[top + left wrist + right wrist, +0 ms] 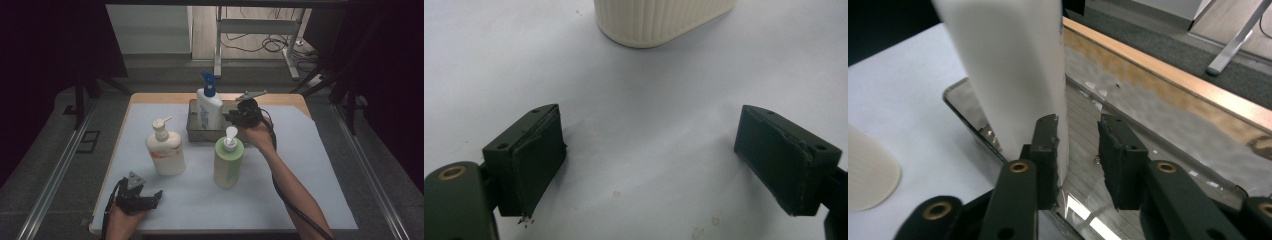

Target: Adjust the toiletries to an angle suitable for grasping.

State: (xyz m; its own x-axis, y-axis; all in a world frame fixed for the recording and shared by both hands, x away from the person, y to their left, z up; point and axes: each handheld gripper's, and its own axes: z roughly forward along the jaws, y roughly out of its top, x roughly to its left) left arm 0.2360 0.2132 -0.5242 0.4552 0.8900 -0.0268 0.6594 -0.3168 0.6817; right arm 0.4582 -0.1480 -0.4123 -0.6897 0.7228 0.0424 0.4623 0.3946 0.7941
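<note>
Right gripper [231, 117] beside a spray bottle [209, 107] standing in a metal tray [192, 131] at twelve o'clock on the table.

Its jaws are narrowly parted with nothing between them; the bottle is just outside the left jaw. Left gripper [649, 155], at seven o'clock, rests wide open and empty, apparently idle, facing the cream pump bottle [659, 20].

Bottles and tray on table [310, 165]

Centre top: spray bottle [209, 105] in tray [192, 131]; below left, pump bottle [165, 147]; below right, second pump bottle [228, 159].
</note>
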